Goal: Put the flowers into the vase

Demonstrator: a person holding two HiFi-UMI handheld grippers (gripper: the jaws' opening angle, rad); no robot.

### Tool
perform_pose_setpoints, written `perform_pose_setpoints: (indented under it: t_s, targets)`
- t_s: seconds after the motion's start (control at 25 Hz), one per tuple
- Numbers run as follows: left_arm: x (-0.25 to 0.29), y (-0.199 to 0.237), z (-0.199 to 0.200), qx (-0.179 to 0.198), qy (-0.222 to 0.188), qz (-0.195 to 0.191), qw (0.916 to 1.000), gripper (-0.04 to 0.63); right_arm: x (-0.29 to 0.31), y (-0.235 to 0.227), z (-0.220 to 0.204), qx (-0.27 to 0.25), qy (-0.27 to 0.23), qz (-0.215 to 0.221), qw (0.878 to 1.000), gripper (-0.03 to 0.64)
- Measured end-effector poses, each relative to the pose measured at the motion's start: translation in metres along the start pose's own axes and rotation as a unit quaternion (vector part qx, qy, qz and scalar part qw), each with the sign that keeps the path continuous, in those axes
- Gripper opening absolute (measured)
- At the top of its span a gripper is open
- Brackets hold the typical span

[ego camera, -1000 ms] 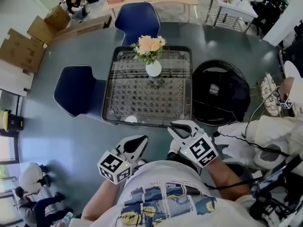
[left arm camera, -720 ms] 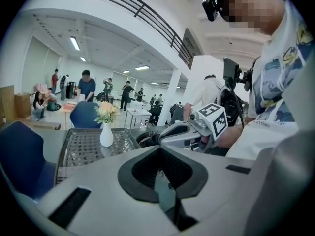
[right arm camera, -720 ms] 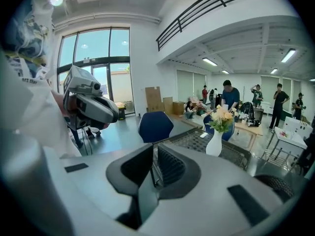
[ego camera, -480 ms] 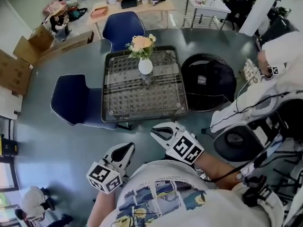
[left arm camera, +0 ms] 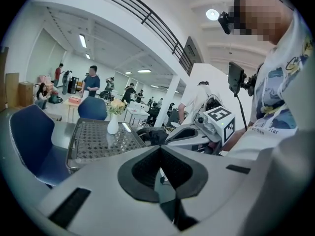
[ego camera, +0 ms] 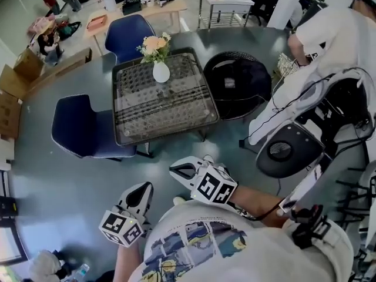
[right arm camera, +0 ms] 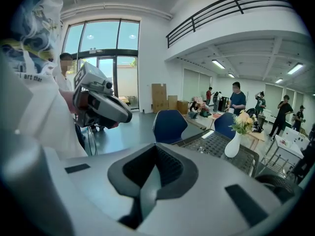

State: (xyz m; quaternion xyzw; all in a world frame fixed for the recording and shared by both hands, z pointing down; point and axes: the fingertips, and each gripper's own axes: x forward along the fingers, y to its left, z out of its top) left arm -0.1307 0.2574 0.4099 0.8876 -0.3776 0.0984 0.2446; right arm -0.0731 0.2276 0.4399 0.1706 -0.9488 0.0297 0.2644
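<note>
Claws both clenched, empty: left claw [ego camera: 141, 190], right claw [ego camera: 178, 170] (flowers [ego camera: 154, 43] stand in vase [ego camera: 161, 72]).

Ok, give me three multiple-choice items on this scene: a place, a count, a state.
1. Where is the vase? A on the table; B on the floor; C on a chair.
2. How many blue chairs are at the table? A one; B two; C four.
3. The left gripper is: A open; B shut on a flower; C shut, empty.
Answers: 1 A, it stands near the table's far edge. 2 B, one behind, one at the left side. 3 C, its jaws meet with nothing between them.
</note>
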Motion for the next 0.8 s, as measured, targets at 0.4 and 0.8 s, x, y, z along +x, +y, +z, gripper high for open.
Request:
perform_pose_setpoints:
  t_s: [0.4, 0.8]
  targets:
    - [-0.036, -0.008, -0.025, 0.001, 0.001, 0.005, 1.0, 0.009, 0.01, 0.046, 0.006, -0.01, 0.011, 0.012, 1.0, 0.011]
    - [-0.045, 0.0, -0.032, 0.0, -0.001, 0.012, 0.9999, 0.009, 0.018, 0.05, 0.009, -0.019, 0.009, 0.011, 1.0, 0.011]
